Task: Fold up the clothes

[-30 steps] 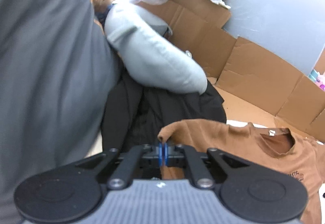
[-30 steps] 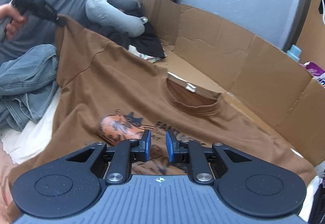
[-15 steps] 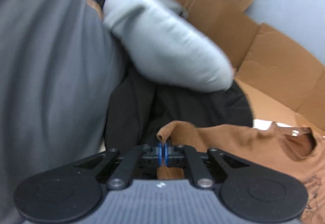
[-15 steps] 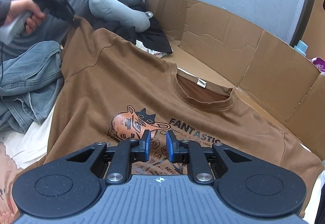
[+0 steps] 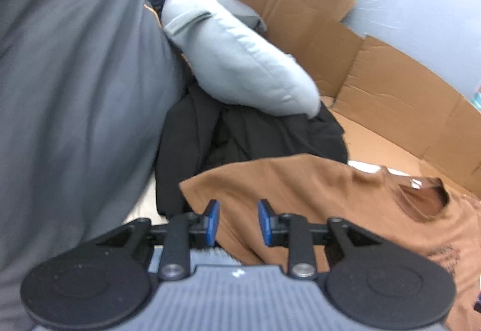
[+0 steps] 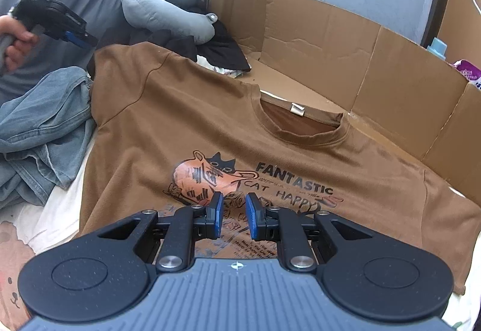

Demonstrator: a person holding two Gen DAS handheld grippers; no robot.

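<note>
- Brown T-shirt (image 6: 186,126) lies spread face-up, print showing, on a pale sheet (image 6: 60,211); collar toward the cardboard wall (image 6: 330,39), left sleeve end near the black garment (image 6: 222,51) and grey neck pillow (image 6: 162,15).
- Change: a second ago the left hand-held gripper (image 5: 237,221) was pinched on the sleeve tip and holding it up. Now its jaws stand apart, the sleeve (image 5: 270,180) has dropped flat, and the shirt sits more squarely laid out than before.
- Reading: spreading step looks finished; no fold made yet. Next job is likely a first fold of a sleeve or side inward.
- Left hand-held gripper hangs just above the sleeve's outer edge, cloth visible between and beyond the fingers, nothing gripped. From the right wrist view it sits up off the sleeve corner, held in a hand (image 6: 15,42).
- Right hand-held gripper (image 6: 234,215): jaws apart, empty, hovering low over the chest print, near the shirt's middle.
- Jeans (image 6: 39,126) crumpled just beside the left sleeve; could snag a fold.
</note>
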